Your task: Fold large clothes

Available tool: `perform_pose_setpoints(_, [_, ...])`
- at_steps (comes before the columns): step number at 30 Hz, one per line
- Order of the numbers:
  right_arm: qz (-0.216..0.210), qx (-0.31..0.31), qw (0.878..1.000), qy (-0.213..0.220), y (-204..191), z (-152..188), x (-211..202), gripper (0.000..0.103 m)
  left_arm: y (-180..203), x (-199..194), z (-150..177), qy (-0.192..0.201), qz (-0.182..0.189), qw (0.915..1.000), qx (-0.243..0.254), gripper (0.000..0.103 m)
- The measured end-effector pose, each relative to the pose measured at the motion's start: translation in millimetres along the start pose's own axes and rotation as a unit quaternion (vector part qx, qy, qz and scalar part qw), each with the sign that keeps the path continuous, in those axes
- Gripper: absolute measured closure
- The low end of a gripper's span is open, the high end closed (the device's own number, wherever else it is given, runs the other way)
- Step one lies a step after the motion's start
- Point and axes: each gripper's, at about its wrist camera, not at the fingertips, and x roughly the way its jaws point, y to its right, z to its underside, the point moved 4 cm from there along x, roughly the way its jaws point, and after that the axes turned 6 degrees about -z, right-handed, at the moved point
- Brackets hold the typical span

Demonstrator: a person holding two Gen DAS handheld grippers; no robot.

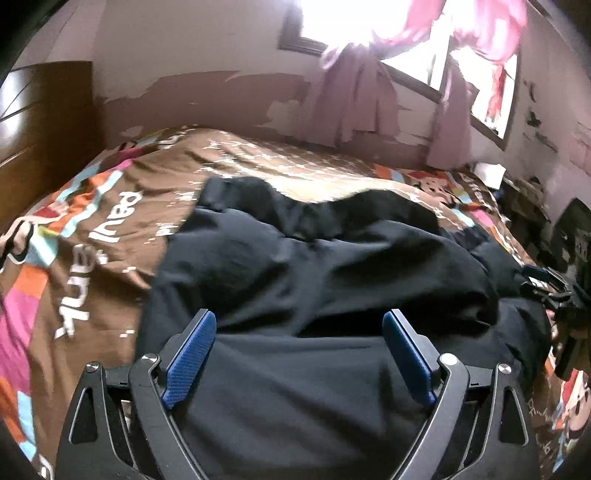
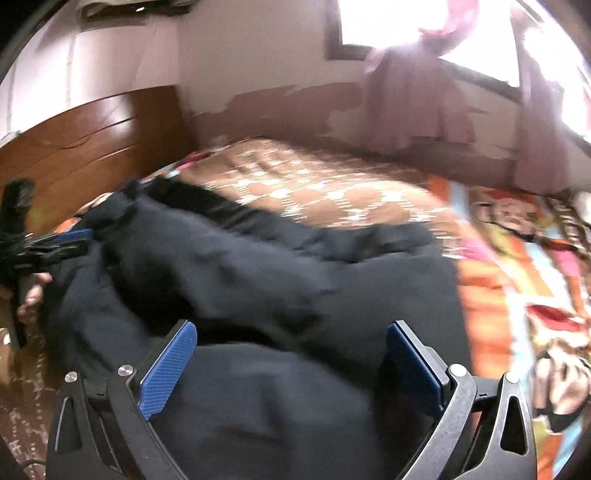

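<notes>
A black garment (image 1: 314, 280) lay rumpled on the bed (image 1: 92, 229), partly doubled over. The left gripper (image 1: 299, 328) and right gripper (image 2: 291, 339) hung above it, jaws spread and pinching nothing. A fold looked just released; next, the cloth needed regripping. Only the right view showed the headboard (image 2: 85, 147) and a hand (image 2: 31, 295).

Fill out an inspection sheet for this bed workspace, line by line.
Surface: bed with brown cartoon-print cover, rumpled.
Job's things: black garment spread across the cover, bunched, not neatly folded.
Clutter: dark items beside the bed, too blurred to name.
Grippers: left hand-held gripper open, nothing pinched; right hand-held gripper open above the garment.
Cables: nothing seen.
Surroundings: wooden headboard, peeling wall, bright window with pink curtains.
</notes>
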Motion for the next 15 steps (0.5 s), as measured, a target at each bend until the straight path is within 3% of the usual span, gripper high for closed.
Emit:
perform_pose_setpoints(6, [0.026,0.113,0.993,-0.012,77,14,-8,0.0,-27,2,-7,-0.028,-0.008,0.9993,-0.023,0.014])
perform_pose_setpoints(9, [0.006,0.165,0.986,-0.035,104,28,0,0.0,-30,3,-2,-0.036,-0.016,0.999,-0.022,0.014])
perform_pose_setpoints(15, [-0.048,0.204,0.976,-0.066,116,46,15,0.0,-34,0,6,-0.034,-0.024,0.9988,-0.027,0.014])
